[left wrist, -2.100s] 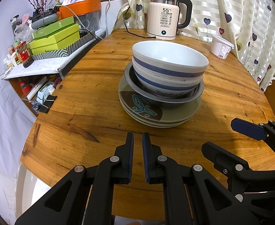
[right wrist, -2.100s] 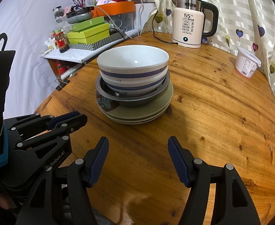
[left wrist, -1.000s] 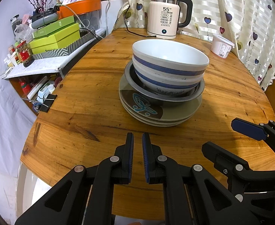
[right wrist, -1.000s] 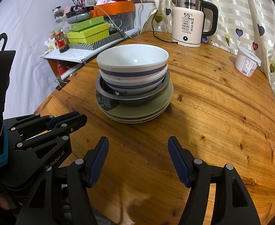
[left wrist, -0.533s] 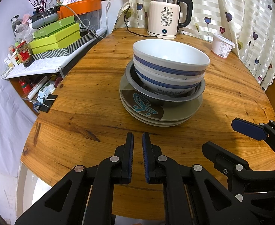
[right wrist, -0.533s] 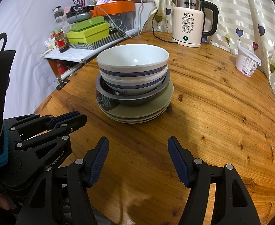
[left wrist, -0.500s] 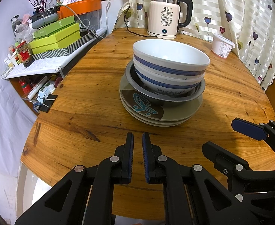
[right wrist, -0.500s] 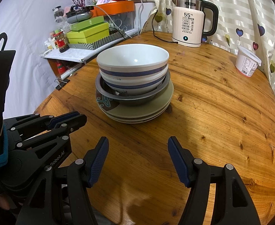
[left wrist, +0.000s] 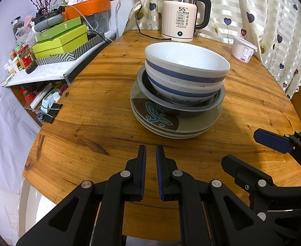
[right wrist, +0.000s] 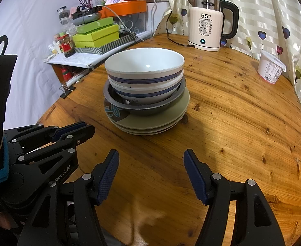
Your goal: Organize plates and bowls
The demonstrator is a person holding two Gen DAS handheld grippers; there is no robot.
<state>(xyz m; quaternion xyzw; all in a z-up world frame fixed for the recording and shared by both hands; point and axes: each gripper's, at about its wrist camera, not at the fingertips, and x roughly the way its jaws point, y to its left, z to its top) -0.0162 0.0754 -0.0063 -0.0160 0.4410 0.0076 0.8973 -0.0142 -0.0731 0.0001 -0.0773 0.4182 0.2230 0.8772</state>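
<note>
We see bowls [left wrist: 186, 65] nested on plates [left wrist: 191, 123], lower bowls half hidden, left gripper [left wrist: 151, 153] clenched empty, right gripper [right wrist: 150, 160] released, partly cut off.

The white electric kettle [right wrist: 206, 25] at the far side of the table shows a large "55" with a small "°C" beside it on its front; the lines of small print below are too fine to read. The left hand-held gripper [right wrist: 73, 133], seen from the right wrist camera, carries "Robot.AI" on its black body. The barcode label on the white tub [right wrist: 270, 69] at far right is illegible.
</note>
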